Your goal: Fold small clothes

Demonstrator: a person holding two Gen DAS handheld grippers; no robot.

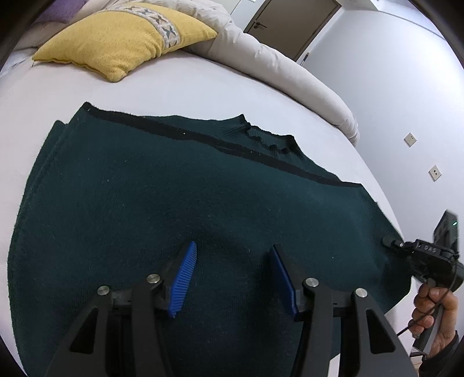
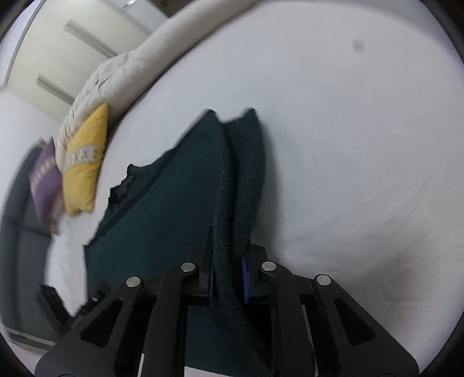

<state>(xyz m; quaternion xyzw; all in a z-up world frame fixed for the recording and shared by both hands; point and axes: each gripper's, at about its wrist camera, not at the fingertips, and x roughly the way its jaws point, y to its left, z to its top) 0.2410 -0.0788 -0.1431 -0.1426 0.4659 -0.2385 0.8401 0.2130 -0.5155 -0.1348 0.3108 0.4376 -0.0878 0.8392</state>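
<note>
Broadly spread over a white bed (image 1: pixel 179 87): a dark green sweater (image 1: pixel 162 203), flat, ribbed collar (image 1: pixel 261 136) at the far edge, a black band running just under that edge. Nearer the camera in the left wrist view, left gripper (image 1: pixel 232 278) above the sweater's middle, jaws released and standing apart, blue pads (image 1: pixel 182 281) angled down toward the knit, nothing between them; contact with the fabric not clear. At the right edge of the same view, right gripper (image 1: pixel 390 241) at the sweater's side edge, held in a hand (image 1: pixel 435 316) with a dark sleeve at the wrist and a thin cable trailing past the fingers. From the right wrist view, right gripper (image 2: pixel 227 278) clenched on a doubled fold of the sweater (image 2: pixel 174 208), the knit bunched into a thick ridge between the fingers, a sliver of blue pad (image 2: pixel 246 281) showing beside it; that edge raised off the bed and running away from the camera in two ridges. Rest of the sweater sloping down to the left, collar (image 2: pixel 121 185) on that side. Farther off on the bed: yellow pillow (image 1: pixel 121 40) with a patterned strip, purple pillow (image 2: pixel 45 179) beside it, and a rolled cream duvet (image 1: pixel 284 75) along the far side. Behind, a pale wall (image 1: pixel 377 58) with two sockets and a dark door (image 1: pixel 293 23). Right wrist view slightly blurred.
</note>
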